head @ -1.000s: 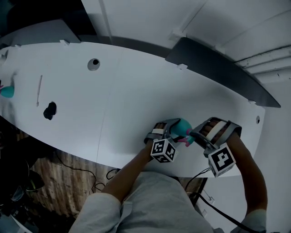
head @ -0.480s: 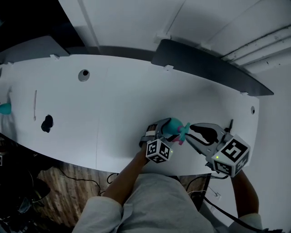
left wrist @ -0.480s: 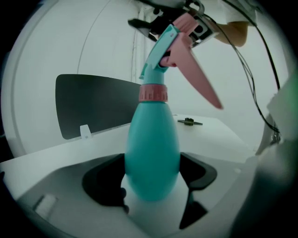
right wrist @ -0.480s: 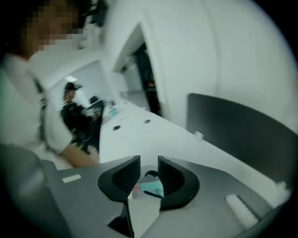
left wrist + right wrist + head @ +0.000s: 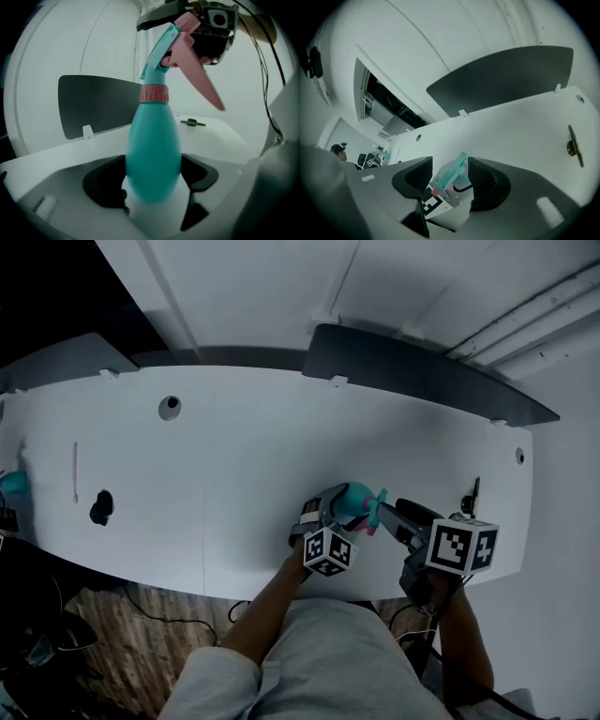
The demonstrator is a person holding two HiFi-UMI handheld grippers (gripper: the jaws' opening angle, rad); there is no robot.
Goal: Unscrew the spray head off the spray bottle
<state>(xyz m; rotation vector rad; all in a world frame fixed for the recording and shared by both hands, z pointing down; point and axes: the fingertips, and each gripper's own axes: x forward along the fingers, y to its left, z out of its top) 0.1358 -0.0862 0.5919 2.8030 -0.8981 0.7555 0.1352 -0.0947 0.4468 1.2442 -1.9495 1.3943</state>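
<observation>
A teal spray bottle stands near the table's front edge. My left gripper is shut on its body, one jaw on each side. Above the pink collar rises the teal and pink spray head with its pink trigger. My right gripper reaches the head from the right. Its jaws have just been opening, and now it is open, the spray head between the pads, with a clear gap on the left side.
A small black tool lies on the white table to the right. A dark panel runs behind the far edge. A round hole, a thin white stick, a black lump and a teal item sit far left.
The right gripper's jaws have opened off the spray head, and that hand has swung in toward the body. The left gripper and the bottle have kept their place.
</observation>
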